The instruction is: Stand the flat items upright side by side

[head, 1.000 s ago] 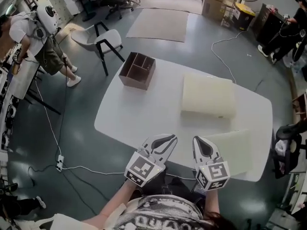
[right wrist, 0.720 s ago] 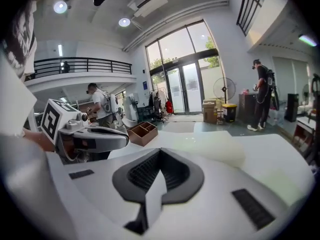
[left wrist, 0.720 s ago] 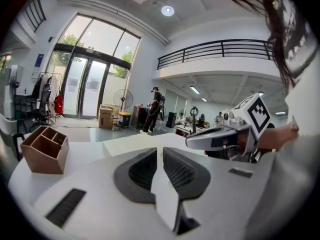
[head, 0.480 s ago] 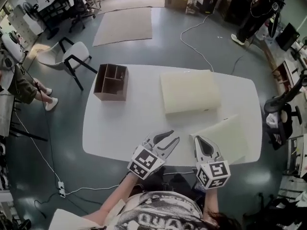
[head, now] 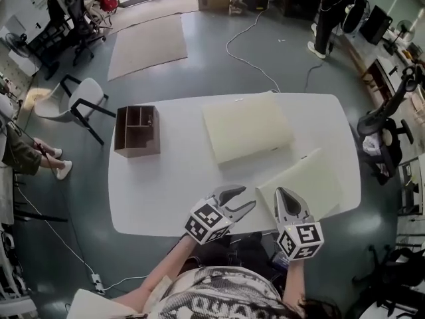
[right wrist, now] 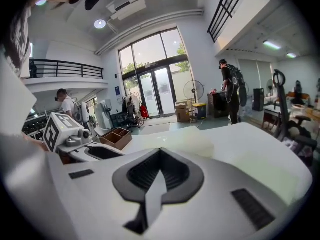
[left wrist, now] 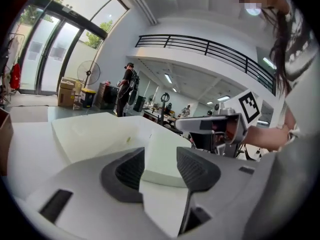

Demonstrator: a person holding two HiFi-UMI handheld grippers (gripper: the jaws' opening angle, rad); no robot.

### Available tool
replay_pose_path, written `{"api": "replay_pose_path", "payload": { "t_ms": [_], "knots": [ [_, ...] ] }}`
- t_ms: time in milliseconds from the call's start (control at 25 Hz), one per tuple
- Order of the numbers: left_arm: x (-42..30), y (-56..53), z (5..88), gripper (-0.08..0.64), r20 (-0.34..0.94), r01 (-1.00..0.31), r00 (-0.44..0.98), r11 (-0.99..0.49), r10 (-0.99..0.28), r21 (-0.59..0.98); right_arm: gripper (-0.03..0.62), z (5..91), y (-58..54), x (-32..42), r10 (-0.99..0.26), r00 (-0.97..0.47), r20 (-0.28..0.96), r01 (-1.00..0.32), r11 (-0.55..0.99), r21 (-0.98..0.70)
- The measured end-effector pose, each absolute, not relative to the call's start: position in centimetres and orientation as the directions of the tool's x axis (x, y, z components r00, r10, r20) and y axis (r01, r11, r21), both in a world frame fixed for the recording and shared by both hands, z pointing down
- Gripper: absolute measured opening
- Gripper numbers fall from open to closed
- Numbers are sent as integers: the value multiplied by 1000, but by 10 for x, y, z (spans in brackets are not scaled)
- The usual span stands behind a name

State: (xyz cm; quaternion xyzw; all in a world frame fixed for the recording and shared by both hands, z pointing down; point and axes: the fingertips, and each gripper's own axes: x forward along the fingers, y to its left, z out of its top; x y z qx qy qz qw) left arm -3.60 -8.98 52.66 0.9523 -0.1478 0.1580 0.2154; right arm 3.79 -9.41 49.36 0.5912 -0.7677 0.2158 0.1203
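On table [head: 166,198]: two slabs [head: 247,126] [head: 302,183] flat, one box [head: 137,131]; left hand-held gripper [head: 244,198] opening, empty; right hand-held gripper [head: 284,195] closed.

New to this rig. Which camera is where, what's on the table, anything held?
No robot: a person holds a two-finger gripper in each hand. The head view looks down from their head; the other two views ride on the grippers. On the white table lie a brown compartment box, a thick cream slab and a thinner cream panel, both flat. The left gripper has just been opening its fingers, nothing gripped; the panel lies just ahead. The right gripper is shut and empty.
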Motion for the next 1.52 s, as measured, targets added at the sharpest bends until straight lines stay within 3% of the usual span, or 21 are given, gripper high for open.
{"api": "replay_pose_path", "payload": {
  "t_ms": [160,400,560,840,1080,1200,1520],
  "knots": [
    [-16,-90,539,206,386,-320,908,-862,-160,394,1,497,-90,76,-876,-217,430,-965,126,-230],
    [15,-91,555,234,416,-312,901,-848,-121,429,95,516,-75,164,-880,-99,465,-954,-48,-294],
    [31,-97,581,307,446,-332,890,-808,-97,486,243,545,-60,229,-859,-18,511,-927,-177,-331],
    [45,-105,620,356,512,-396,856,-724,-69,565,291,603,-17,327,-783,132,608,-846,-409,-342],
    [53,-104,642,359,583,-455,809,-710,-77,537,327,635,-8,369,-775,128,619,-754,-481,-447],
    [58,-102,646,359,592,-471,802,-696,-82,542,383,646,-8,381,-775,98,624,-713,-492,-499],
    [58,-107,661,367,602,-521,792,-629,-104,577,383,664,-27,375,-805,-50,591,-641,-428,-637]
  ]
}}
